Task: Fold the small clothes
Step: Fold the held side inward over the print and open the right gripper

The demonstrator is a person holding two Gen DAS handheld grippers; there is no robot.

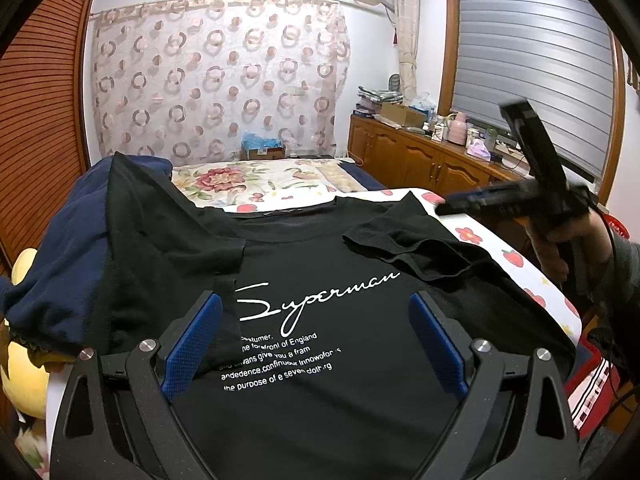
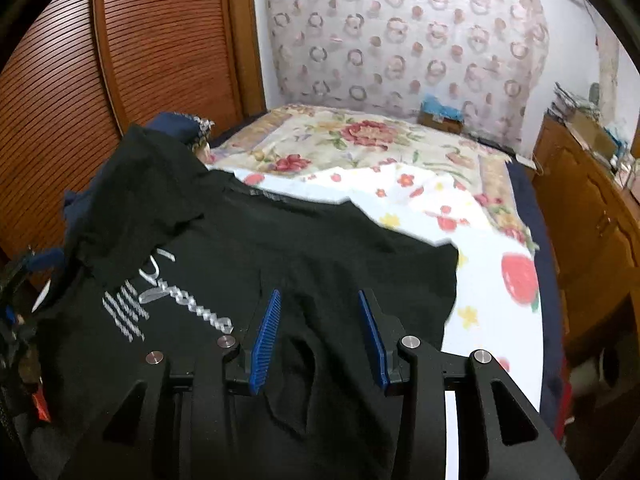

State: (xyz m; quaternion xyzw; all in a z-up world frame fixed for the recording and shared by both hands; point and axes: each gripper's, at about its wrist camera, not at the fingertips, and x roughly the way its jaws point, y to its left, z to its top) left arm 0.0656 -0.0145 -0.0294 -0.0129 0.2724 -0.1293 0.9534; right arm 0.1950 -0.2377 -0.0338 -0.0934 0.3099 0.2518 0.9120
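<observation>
A black T-shirt (image 1: 320, 248) with white "Superman" script lies chest-up on the bed. Both its sleeves are folded inward: the left sleeve (image 1: 172, 240) and the right sleeve (image 1: 404, 248). My left gripper (image 1: 315, 298) hovers over the print, its blue pads wide apart and nothing between them. My right gripper (image 2: 319, 294) stands open just above the shirt (image 2: 320, 240), over the folded sleeve (image 2: 304, 360), and its pads do not press on the cloth. In the left wrist view the right gripper (image 1: 444, 206) is blurred by the shirt's right shoulder, held by a hand (image 1: 560, 248).
A white fruit-print sheet (image 1: 512, 260) covers the bed under the shirt, with a floral cover (image 2: 360, 136) beyond. Navy cloth (image 1: 52, 264) and a yellow plush (image 1: 24, 376) lie at the left. A wooden cabinet (image 1: 420, 152) lines the right wall and a slatted wooden door (image 2: 120, 60) the left.
</observation>
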